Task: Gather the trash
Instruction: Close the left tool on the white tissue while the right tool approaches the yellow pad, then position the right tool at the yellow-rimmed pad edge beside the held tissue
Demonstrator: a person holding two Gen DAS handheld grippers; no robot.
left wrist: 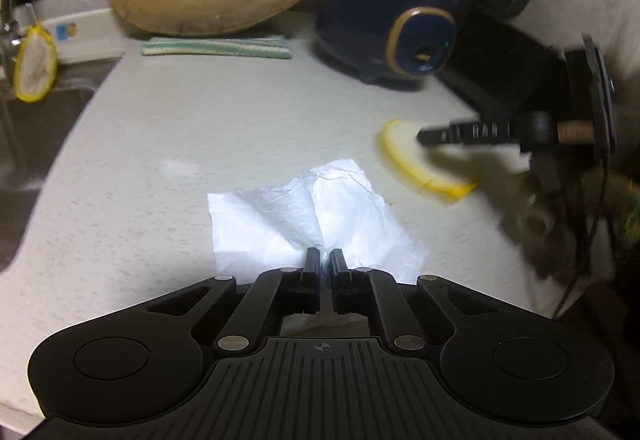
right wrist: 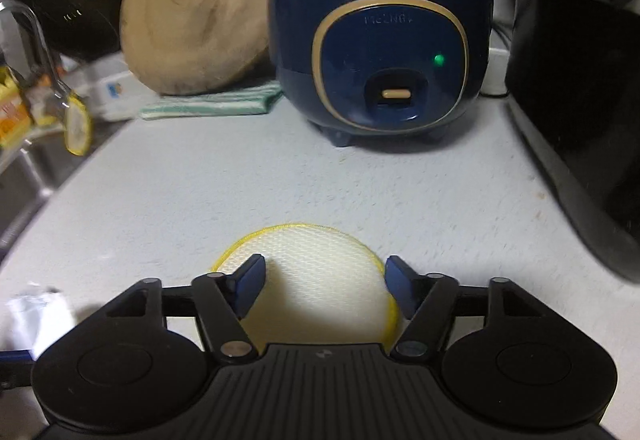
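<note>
Left hand-held gripper [left wrist: 325, 260] pinches tissue [left wrist: 316, 211] (right [right wrist: 324, 280] spread)

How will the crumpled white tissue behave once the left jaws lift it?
The tissue looks thin and creased, so it will probably hang limp and weigh almost nothing. The left gripper pinches only its near edge, so it may tear or slip.

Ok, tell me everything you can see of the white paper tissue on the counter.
The white paper tissue is a thin, crumpled sheet with creases and a raised fold running through its middle. It lies on the pale speckled counter, its near edge pinched between the almost closed fingers of the left gripper. It sits apart from the round yellow-rimmed pad to its right, which the open right gripper straddles. In the right wrist view the tissue shows only as a blurred white patch at the lower left.
</note>
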